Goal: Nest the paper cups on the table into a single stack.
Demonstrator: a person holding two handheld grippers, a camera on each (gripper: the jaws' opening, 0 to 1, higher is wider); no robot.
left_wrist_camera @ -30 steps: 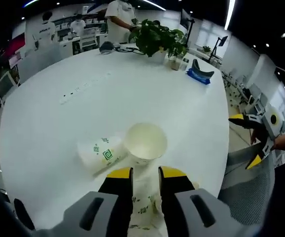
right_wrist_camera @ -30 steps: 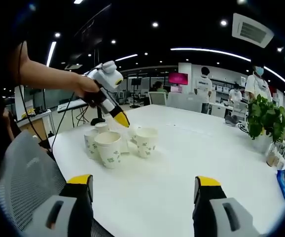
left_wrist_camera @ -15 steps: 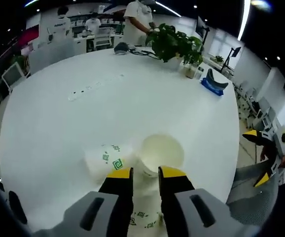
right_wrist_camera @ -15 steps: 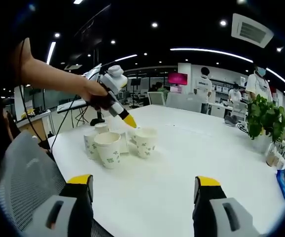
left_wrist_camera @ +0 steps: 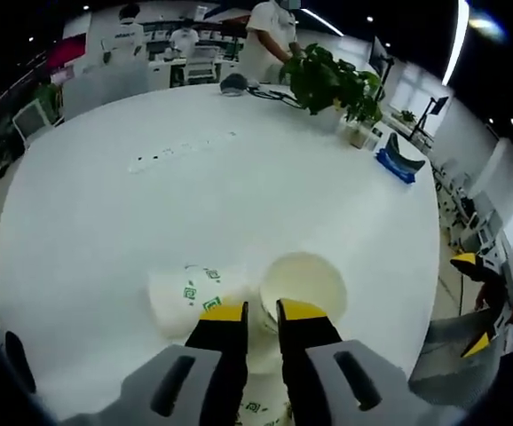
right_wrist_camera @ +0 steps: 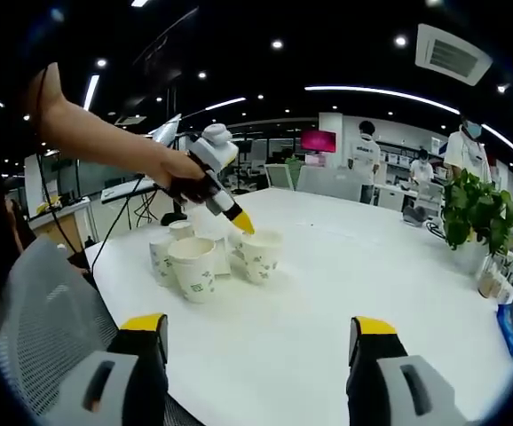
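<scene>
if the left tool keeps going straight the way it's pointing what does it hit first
Most likely the rim of the upright open cup, just beyond the nearly shut left tool. The right gripper view also shows its tips at that cup. A cup lying on its side sits just left of that line. Depth is uncertain.

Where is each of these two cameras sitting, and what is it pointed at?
Left gripper view: rides the left tongs, looking down along them at an upright cup and a tipped cup on the white table; its own jaws show, nearly together.
Right gripper view: rides the right tongs, held low at the table edge, facing across it; its jaws stand wide apart, and the person's forearm shows.
Shared: both see the cups, table and plant.
</scene>
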